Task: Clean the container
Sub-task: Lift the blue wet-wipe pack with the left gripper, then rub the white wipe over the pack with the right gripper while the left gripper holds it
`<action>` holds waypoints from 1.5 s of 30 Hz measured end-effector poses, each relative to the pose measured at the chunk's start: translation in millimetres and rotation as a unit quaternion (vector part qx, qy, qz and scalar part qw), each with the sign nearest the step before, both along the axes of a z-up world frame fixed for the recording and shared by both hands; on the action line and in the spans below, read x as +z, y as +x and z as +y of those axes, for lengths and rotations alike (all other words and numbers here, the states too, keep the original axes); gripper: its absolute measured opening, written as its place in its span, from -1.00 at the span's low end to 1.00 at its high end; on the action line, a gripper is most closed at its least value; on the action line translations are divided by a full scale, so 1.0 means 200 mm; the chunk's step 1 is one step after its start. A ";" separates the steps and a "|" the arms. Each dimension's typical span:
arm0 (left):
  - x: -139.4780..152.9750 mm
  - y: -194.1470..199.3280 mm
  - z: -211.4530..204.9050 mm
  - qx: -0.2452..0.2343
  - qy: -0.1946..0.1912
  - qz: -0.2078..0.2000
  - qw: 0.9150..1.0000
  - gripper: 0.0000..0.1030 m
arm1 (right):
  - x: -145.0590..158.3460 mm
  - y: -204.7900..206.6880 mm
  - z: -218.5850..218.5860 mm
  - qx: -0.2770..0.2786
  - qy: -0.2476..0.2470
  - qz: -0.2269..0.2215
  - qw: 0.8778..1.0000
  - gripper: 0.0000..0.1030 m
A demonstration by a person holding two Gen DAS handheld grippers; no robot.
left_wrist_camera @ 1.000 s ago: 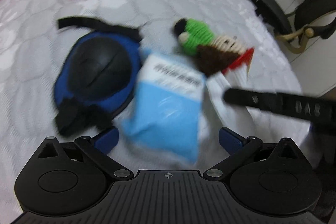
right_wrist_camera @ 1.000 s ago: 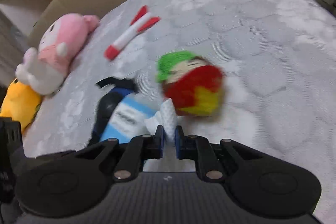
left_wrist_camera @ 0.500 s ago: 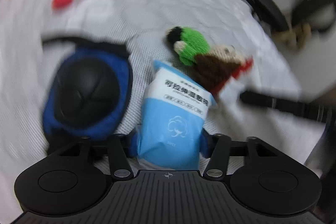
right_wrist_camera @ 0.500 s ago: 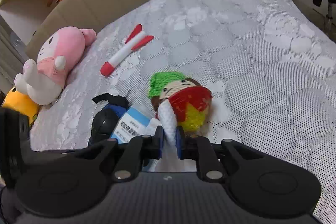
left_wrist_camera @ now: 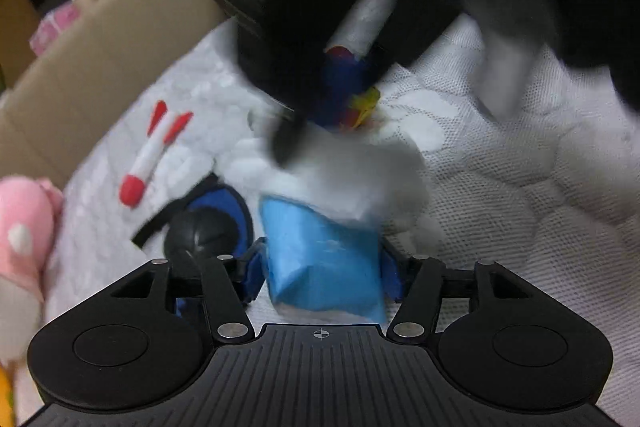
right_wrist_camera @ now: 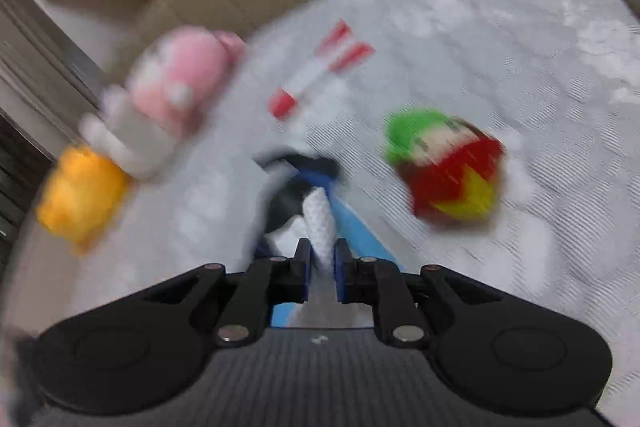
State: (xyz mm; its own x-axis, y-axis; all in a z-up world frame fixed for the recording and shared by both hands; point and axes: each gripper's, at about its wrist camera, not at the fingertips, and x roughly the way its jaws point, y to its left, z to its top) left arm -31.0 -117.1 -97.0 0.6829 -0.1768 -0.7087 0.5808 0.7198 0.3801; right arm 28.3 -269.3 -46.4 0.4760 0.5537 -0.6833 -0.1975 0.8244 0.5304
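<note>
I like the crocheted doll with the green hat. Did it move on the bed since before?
Cannot tell. The crocheted doll with the green hat sits farther right of the red-and-white toy rocket, but the blurred right wrist view itself shifted.

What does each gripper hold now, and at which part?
The left gripper grips the blue packet by its sides, jaws easing open. The right gripper pinches the white tissue near its lower end.

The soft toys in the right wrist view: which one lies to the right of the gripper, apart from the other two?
The crocheted doll with the green hat and red-and-yellow body. The pink plush and the orange plush sit together on the left.
</note>
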 end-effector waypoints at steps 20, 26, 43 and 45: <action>0.04 0.18 0.09 0.018 0.013 -0.024 0.999 0.13 | -0.07 -0.02 -0.26 -0.104 0.016 0.024 0.994 -0.74; -0.04 0.08 -0.07 -0.060 0.086 -0.051 0.993 0.18 | 0.13 -0.04 -0.16 -0.073 0.091 -0.051 0.992 -0.74; 0.18 0.14 0.19 -0.016 -0.185 0.092 0.978 0.79 | -0.01 -0.04 -0.19 -0.050 0.013 0.015 0.999 -0.68; 0.15 0.16 0.13 -0.030 -0.183 0.108 0.977 0.81 | -0.03 -0.02 -0.21 -0.051 0.023 0.036 0.998 -0.68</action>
